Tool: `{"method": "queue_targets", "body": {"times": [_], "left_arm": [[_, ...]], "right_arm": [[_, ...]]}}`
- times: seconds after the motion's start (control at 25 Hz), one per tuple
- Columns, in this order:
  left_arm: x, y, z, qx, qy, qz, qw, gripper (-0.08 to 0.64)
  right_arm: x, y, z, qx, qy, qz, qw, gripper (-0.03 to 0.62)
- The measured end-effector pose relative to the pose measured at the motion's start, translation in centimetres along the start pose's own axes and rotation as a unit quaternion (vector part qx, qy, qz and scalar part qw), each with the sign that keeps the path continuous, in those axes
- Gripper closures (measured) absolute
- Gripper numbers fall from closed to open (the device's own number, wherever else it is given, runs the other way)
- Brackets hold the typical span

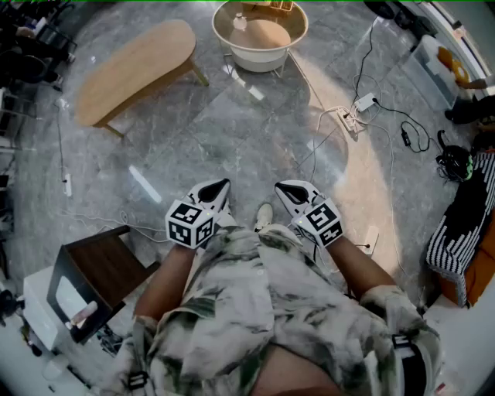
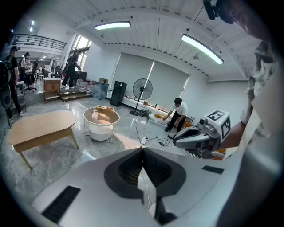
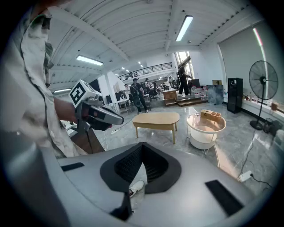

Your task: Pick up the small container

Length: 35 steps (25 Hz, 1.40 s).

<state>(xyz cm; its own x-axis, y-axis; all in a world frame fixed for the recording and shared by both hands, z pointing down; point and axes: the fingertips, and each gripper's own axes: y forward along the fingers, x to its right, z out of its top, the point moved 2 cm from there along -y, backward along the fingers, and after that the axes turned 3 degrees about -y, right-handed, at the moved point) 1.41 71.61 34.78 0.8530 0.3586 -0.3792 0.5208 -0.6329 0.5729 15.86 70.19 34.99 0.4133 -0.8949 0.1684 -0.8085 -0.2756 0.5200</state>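
Observation:
The small wooden container (image 1: pixel 267 6) (image 2: pixel 105 109) (image 3: pixel 210 114) stands on the far rim of a round white tub-like table (image 1: pixel 226 37), well ahead of me across the floor. I hold both grippers close to my body at waist height, pointing forward, far from the container. My left gripper (image 1: pixel 223 184) (image 2: pixel 143 150) is shut with nothing between its jaws. My right gripper (image 1: pixel 282 187) (image 3: pixel 142 145) is shut and empty too, level with the left and a short gap to its right.
An oval wooden table (image 1: pixel 135 69) stands ahead on the left. A dark side table (image 1: pixel 100 271) is close at my left. A power strip (image 1: pixel 363 102) and loose cables lie ahead on the right. A person (image 2: pixel 177 113) crouches near a standing fan (image 2: pixel 142 91).

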Motion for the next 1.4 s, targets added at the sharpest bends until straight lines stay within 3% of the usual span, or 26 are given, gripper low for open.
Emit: {"method": "queue_targets", "body": {"times": [0.2, 0.44, 0.56, 0.64, 0.8, 1.08, 1.4], "left_arm": [[-1.0, 1.1, 1.1, 0.003, 0.004, -0.006, 1.0000, 0.538], [-5.5, 1.9, 4.8, 0.027, 0.030, -0.017, 0.9990, 0.533], [-9.0, 2.5, 7.4, 0.038, 0.039, -0.017, 0.9984, 0.384], [-12.1, 2.8, 9.2, 0.047, 0.037, -0.008, 0.9982, 0.358], [-17.7, 3.2, 12.2, 0.054, 0.032, 0.002, 0.9980, 0.347], [-27.1, 5.4, 16.7, 0.041, 0.056, -0.017, 0.9975, 0.347], [-31.0, 8.5, 19.5, 0.046, 0.057, -0.018, 0.9972, 0.347]], "right_arm": [[0.9, 0.9, 1.1, 0.002, -0.006, 0.001, 1.000, 0.572], [1.8, 4.3, 3.5, -0.009, -0.013, 0.000, 1.000, 0.572], [2.6, 6.6, 5.0, -0.011, -0.001, -0.004, 1.000, 0.572], [3.0, 8.6, 6.0, -0.013, 0.004, -0.003, 1.000, 0.572], [3.8, 12.3, 8.4, -0.013, 0.010, -0.005, 1.000, 0.571], [6.9, 19.7, 13.1, -0.032, 0.024, -0.050, 0.998, 0.571], [9.9, 22.5, 15.3, -0.041, 0.047, -0.072, 0.995, 0.571]]}}
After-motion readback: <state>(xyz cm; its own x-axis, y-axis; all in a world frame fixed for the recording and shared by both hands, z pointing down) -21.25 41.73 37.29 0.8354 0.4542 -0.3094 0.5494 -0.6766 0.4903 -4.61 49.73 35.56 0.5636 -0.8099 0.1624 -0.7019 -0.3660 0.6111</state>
